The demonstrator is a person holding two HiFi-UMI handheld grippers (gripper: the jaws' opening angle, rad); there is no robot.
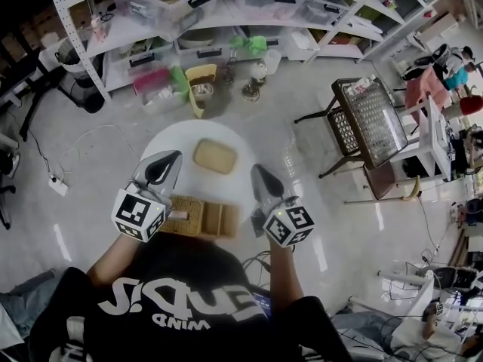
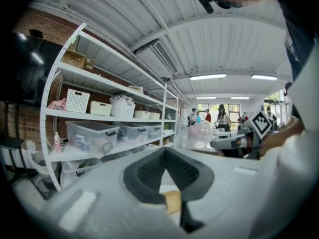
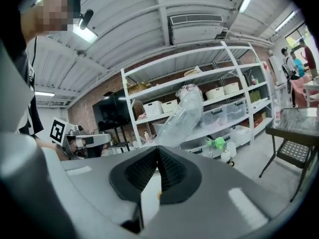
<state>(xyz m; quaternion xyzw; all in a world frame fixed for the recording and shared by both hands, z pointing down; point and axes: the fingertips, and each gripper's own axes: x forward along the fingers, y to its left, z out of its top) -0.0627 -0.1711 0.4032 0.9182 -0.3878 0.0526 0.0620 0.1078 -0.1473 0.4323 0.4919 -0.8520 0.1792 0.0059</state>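
On the near edge of the bench (image 1: 181, 136), between left gripper (image 1: 169, 161) and right gripper (image 1: 259, 175), fingers pressed together, empty; seems a light, stiff wooden box (image 1: 204, 217); grip one thin wall.

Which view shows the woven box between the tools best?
The head view: the woven box shows nearly whole on the white table, between the left tool and right tool. The left gripper view shows only a tan sliver, perhaps the box; the right gripper view shows nothing clear.
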